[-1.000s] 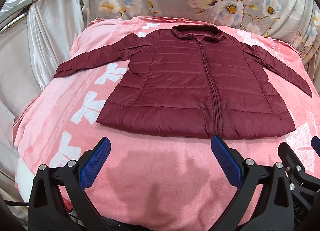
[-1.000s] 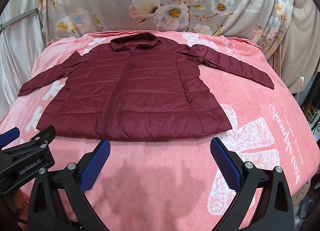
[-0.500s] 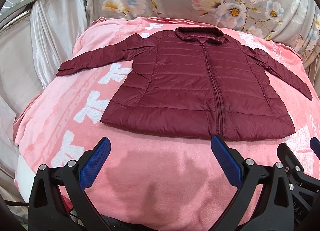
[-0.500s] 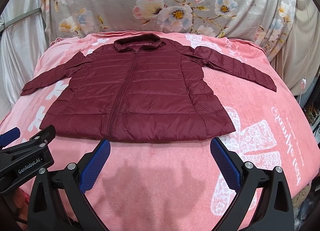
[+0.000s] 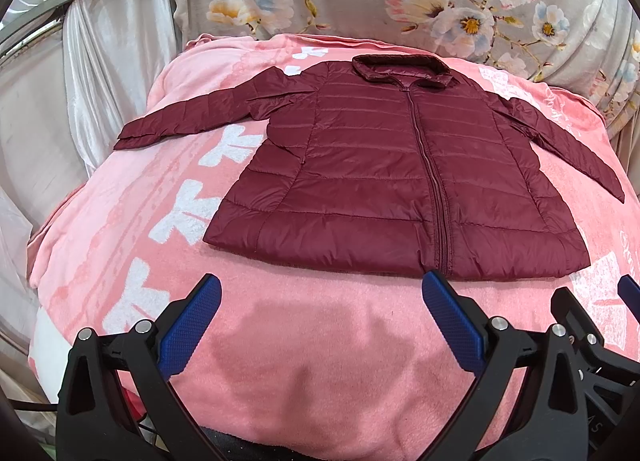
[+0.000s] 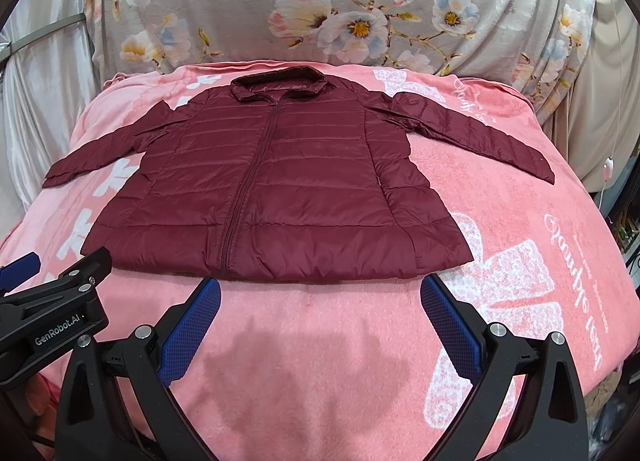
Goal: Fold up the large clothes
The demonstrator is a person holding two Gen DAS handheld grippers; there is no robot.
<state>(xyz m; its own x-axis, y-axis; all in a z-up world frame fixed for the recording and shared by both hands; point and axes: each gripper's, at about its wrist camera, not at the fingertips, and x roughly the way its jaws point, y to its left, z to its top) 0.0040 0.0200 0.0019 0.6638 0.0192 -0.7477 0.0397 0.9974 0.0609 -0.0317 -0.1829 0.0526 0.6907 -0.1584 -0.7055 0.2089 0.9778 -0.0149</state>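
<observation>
Maroon quilted jacket (image 5: 400, 181) lies flat, front up, zipped to the collar, on a pink blanket (image 5: 320, 361) that covers what looks like a bed. Collar (image 6: 278, 87) at 12 o'clock, hem toward 6. Both sleeves spread out, one toward 9 to 10 o'clock, the other toward 2 to 3 o'clock. Floral fabric (image 6: 320, 1) drapes behind at 12.

Judgement on the layout: the garment is spread and smoothed so that seams, sleeves and hem corners are all reachable. This reads as the starting pose for a fold; no fold is made yet. Sleeves out at the sides suggest they are meant to be brought inward first.

Left hand-held gripper (image 5: 320, 319): jaws spread wide, nothing between the blue pads (image 5: 188, 329). It sits short of the hem, at 6 o'clock from the jacket, pointing toward 12, and appears to be above the blanket, not touching cloth. Its right pad lines up just below the zip's (image 5: 432, 181) lower end.

Right hand-held gripper (image 6: 320, 319): also wide apart and empty, same forward pose, just short of the hem, centred between zip and the hem's right corner (image 6: 460, 253).

The two sit side by side, close, each visible at the edge of the other's view. The hem is thin and slippery-looking; a grasp there would likely need a deep bite.
</observation>
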